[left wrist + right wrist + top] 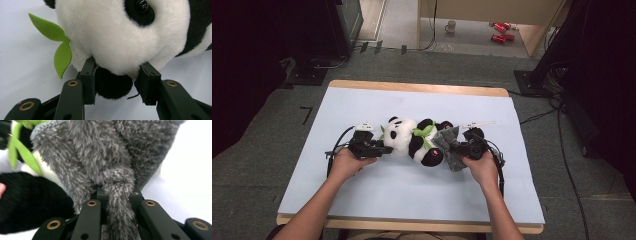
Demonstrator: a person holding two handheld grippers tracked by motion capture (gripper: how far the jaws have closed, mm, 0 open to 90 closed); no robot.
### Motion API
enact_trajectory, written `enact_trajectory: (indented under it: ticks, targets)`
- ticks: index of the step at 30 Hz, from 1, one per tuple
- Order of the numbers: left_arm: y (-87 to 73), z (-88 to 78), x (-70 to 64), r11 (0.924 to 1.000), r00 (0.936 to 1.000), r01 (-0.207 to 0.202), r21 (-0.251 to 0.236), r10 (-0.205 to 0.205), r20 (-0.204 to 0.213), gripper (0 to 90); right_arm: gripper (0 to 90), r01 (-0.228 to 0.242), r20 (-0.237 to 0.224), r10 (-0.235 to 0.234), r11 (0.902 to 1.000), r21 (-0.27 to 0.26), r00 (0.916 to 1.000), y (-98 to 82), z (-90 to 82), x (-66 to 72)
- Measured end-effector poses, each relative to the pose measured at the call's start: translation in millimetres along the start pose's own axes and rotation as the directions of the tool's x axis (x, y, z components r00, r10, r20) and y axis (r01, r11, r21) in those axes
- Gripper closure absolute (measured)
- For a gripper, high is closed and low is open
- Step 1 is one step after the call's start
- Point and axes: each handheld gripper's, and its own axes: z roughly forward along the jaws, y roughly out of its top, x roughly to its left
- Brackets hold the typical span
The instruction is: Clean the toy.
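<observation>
A black-and-white plush panda [412, 137] lies on its side in the middle of the pale blue mat [362, 190], green felt leaves [58, 47] at its head. My left gripper [379, 149] is shut on the panda's head [117, 37], one pad on each side of the black ear [112, 85]. At the panda's feet lies a fuzzy grey knitted garment [451, 147]. My right gripper [458, 149] is shut on a bunched fold of that grey fabric [117, 185]. The panda's black foot [27, 200] lies to the left of the fabric in the right gripper view.
The mat covers a wooden table [492, 91] with bare floor around it. Cables [562, 150] run on the floor at the right. A cabinet, a mug [451, 26] and red cans [500, 31] stand far behind the table.
</observation>
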Motion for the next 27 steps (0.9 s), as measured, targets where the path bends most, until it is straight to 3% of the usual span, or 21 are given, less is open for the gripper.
enact_trajectory:
  ticks: [8, 10, 17, 21, 27]
  targets:
    - [1.3, -0.7, 1.8, 1.0, 1.0, 0.004, -0.002, -0.004, 0.003, 56.4, 78.5, -0.032, 0.066, 0.027, 0.9969, 0.072, 0.9974, -6.5, 0.9, -17.6]
    - [2.1, -1.1, 1.6, 1.0, 1.0, 0.002, -0.002, -0.002, -0.001, 56.9, 78.5, -0.06, 0.072, 0.054, 0.9947, 0.084, 0.996, -7.4, -0.2, -21.9]
    - [9.6, -3.7, -0.6, 0.9991, 0.9992, 0.038, -0.016, -0.038, -0.006, 63.6, 78.5, -0.055, 0.059, 0.053, 0.9979, 0.034, 0.9968, 0.3, -20.3, -16.8]
    - [12.2, -3.8, -1.4, 0.9979, 0.9982, 0.059, -0.027, -0.059, -0.004, 65.5, 78.5, -0.059, 0.023, 0.06, 0.9979, -0.025, 0.9979, 7.2, -37.6, -11.6]
    - [13.8, -3.3, -1.9, 0.9961, 0.9964, 0.085, -0.026, -0.085, 0.001, 65.5, 78.5, -0.027, -0.011, 0.027, 0.9963, -0.081, 0.9996, 19.5, -60.7, 7.5]
